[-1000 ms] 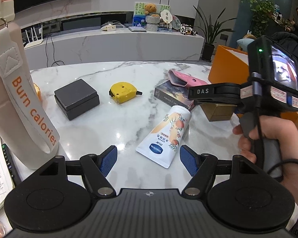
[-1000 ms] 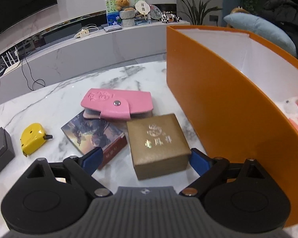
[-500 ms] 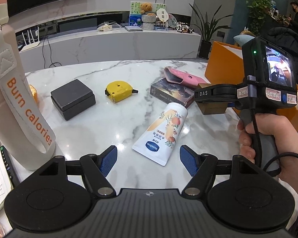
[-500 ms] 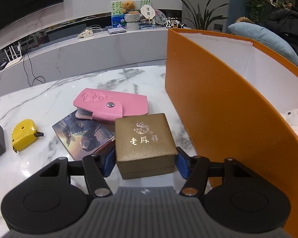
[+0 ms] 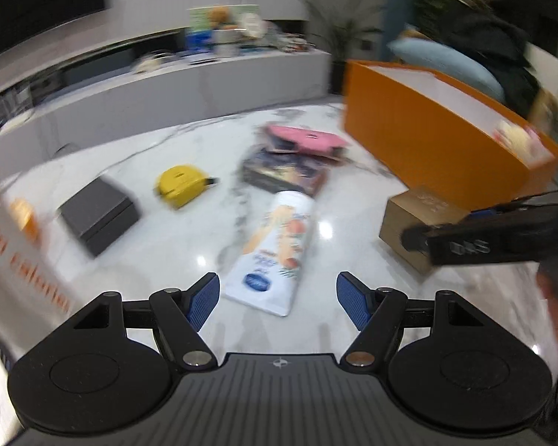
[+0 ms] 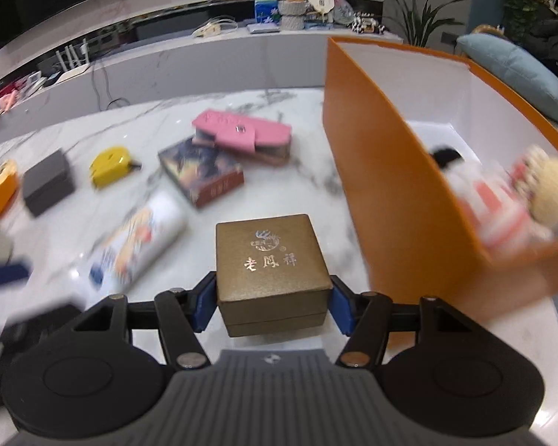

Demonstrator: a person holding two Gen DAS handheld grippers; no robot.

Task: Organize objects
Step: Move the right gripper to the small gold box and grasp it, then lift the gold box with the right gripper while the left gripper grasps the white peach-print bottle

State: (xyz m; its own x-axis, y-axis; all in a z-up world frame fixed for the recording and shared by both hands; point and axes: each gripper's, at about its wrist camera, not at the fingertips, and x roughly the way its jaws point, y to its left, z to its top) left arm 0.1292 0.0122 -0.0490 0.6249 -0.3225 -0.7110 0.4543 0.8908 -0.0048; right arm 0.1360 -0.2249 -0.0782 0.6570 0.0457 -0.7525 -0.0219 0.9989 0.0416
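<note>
The right tongs [image 6: 273, 303] had just clamped the gold box [image 6: 269, 265], lifted off the bench just left of the orange bin [image 6: 398, 200], whose open top lay to the right. The left tongs [image 5: 278, 299] gaped empty, farther from the bin.

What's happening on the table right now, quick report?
Right gripper shut on gold box. Left gripper open, empty, over lotion tube. Orange bin alongside, nothing between.
</note>
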